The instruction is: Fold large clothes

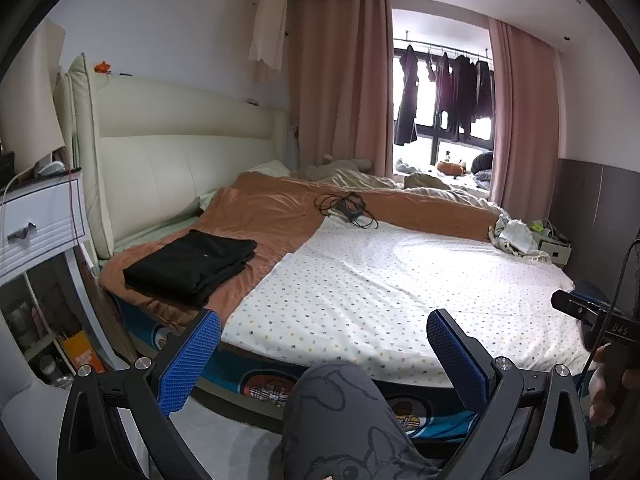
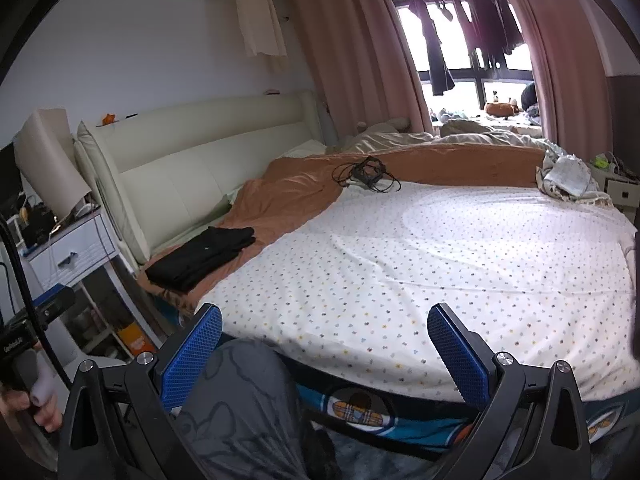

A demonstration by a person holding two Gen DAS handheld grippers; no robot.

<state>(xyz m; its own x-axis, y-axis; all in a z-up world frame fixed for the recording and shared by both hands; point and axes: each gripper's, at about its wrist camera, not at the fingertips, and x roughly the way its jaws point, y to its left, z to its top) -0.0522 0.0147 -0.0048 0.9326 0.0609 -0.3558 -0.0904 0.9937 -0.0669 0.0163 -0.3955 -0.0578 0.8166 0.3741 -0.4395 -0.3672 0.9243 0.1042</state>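
We hold our left gripper (image 1: pixel 324 354) and right gripper (image 2: pixel 325 350) with jaws spread wide, grasping nothing. The folded black fabric garment (image 1: pixel 191 265) lies at ten o'clock on the rust-orange blanket (image 1: pixel 276 212).

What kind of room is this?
It looks like a bedroom at home. There is a big bed with a cream padded headboard, a white bedside table and folded black clothes lying on the orange blanket.

The headboard (image 1: pixel 180 160) looks like smooth cream leather with a soft sheen. Just beside it, the folded black garment (image 1: pixel 192 266) is matt cloth lying on a faintly lustrous orange blanket (image 1: pixel 272 208); farther from it spreads a matt dotted cotton sheet (image 1: pixel 400 280)
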